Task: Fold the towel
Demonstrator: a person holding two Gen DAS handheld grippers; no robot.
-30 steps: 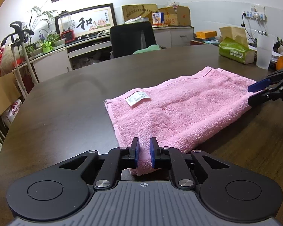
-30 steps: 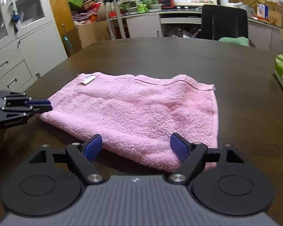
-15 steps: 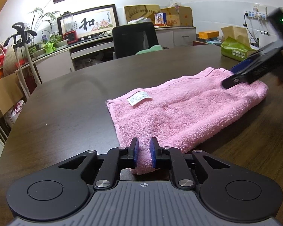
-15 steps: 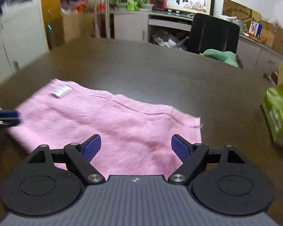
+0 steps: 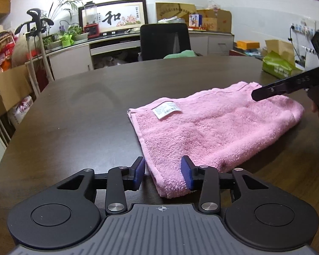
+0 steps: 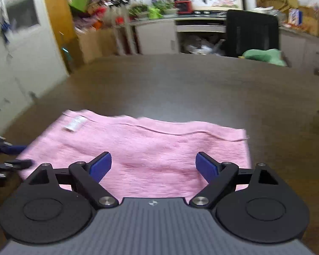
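The pink terry-cloth towel lies flat, already doubled over, on the dark wooden desk, its white label facing up. The left gripper sits low at the near corner, fingers parted on either side of the hem and gripping nothing, probably lined up to pinch it. The right gripper hangs over the towel's other end, fingers spread wide and empty, likely heading for a matching corner.
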